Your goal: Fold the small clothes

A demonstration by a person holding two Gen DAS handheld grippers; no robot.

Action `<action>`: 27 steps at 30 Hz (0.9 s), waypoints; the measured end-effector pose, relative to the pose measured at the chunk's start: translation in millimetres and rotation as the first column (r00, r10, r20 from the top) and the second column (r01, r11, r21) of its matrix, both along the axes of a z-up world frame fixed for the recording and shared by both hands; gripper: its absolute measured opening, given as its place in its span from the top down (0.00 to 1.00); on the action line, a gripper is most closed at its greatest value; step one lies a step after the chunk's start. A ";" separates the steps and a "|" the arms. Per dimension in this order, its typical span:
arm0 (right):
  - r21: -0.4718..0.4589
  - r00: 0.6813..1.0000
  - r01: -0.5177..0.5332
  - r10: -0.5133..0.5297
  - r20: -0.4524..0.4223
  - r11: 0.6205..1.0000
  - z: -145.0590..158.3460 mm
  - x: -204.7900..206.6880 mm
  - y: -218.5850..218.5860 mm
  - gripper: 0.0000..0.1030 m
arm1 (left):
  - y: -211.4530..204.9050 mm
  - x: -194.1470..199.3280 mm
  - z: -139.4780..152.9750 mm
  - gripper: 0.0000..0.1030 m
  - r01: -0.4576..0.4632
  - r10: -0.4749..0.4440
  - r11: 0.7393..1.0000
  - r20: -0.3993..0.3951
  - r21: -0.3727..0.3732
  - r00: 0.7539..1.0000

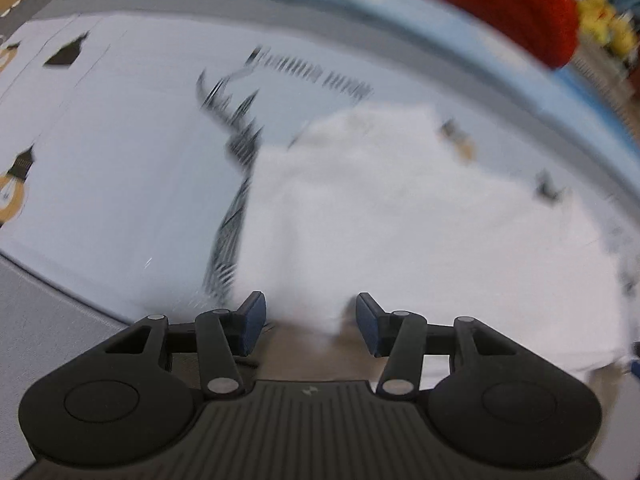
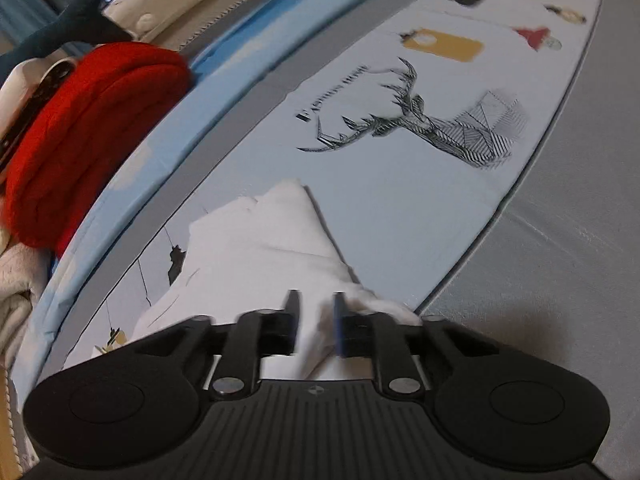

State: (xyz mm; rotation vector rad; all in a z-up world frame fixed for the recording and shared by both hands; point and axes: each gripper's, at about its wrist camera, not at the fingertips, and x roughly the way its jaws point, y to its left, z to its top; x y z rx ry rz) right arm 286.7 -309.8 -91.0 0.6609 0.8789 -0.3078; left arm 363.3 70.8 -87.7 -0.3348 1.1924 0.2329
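Observation:
A small white garment point(image 1: 400, 216) lies on a pale cloth printed with a deer. In the left wrist view it is blurred and fills the middle and right. My left gripper point(image 1: 310, 322) is open, with the garment's near edge lying between its jaws. In the right wrist view the garment point(image 2: 260, 248) lies partly folded, with a pointed corner at the far end. My right gripper point(image 2: 316, 322) is nearly shut, with a fold of the white garment pinched between its jaws.
A pile of red cloth point(image 2: 92, 128) sits at the table's far edge on a light blue strip point(image 2: 168, 120), also in the left wrist view point(image 1: 500, 4). The deer print point(image 2: 420, 120) lies beyond the garment. Grey table surface point(image 2: 560, 260) lies to the right.

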 end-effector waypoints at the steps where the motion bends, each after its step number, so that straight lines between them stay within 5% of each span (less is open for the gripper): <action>1: -0.011 1.000 0.003 -0.003 -0.023 1.000 0.7 0.8 1.3 0.77 | 2.2 -1.8 -2.4 0.46 -0.008 0.008 1.000 -0.004 0.007 1.000; 4: -0.085 0.992 0.051 -0.060 -0.108 0.995 0.4 -3.0 0.0 0.74 | -0.9 -2.7 12.0 0.47 -0.012 0.012 1.000 0.047 0.018 0.999; 7: -0.045 0.999 0.044 -0.044 0.003 0.998 2.4 -0.1 -2.5 0.72 | -11.4 -1.4 23.0 0.47 0.042 -0.042 0.999 0.111 -0.003 0.993; 9: 0.024 0.999 -0.037 0.037 0.007 0.999 -8.0 15.9 -2.2 0.66 | -15.5 2.8 12.7 0.47 0.075 -0.075 0.997 0.064 -0.004 0.995; 11: 0.069 0.997 -0.035 0.040 -0.067 0.997 -26.6 23.2 -7.6 0.66 | -15.4 4.4 -1.9 0.47 0.096 -0.095 0.995 -0.012 0.007 0.995; 13: 0.027 0.979 0.009 -0.003 -0.204 1.000 -41.7 25.0 -13.0 0.64 | -14.9 4.1 2.8 0.47 0.120 -0.119 0.992 -0.008 0.030 0.993; 16: 0.009 0.977 -0.006 0.008 -0.212 1.000 -38.3 25.6 -12.7 0.63 | -16.4 -2.8 27.8 0.47 0.139 -0.141 0.989 0.054 0.043 0.988; 23: -0.171 0.987 -0.108 0.127 0.101 0.979 41.6 1.9 -2.5 0.62 | -32.9 -53.9 104.6 0.47 0.166 -0.215 0.971 0.330 0.171 0.919; 27: -0.262 0.904 -0.099 0.197 0.380 0.960 102.8 -49.1 -2.7 0.62 | -46.0 -105.7 148.7 0.44 0.118 -0.212 0.966 0.446 0.230 0.869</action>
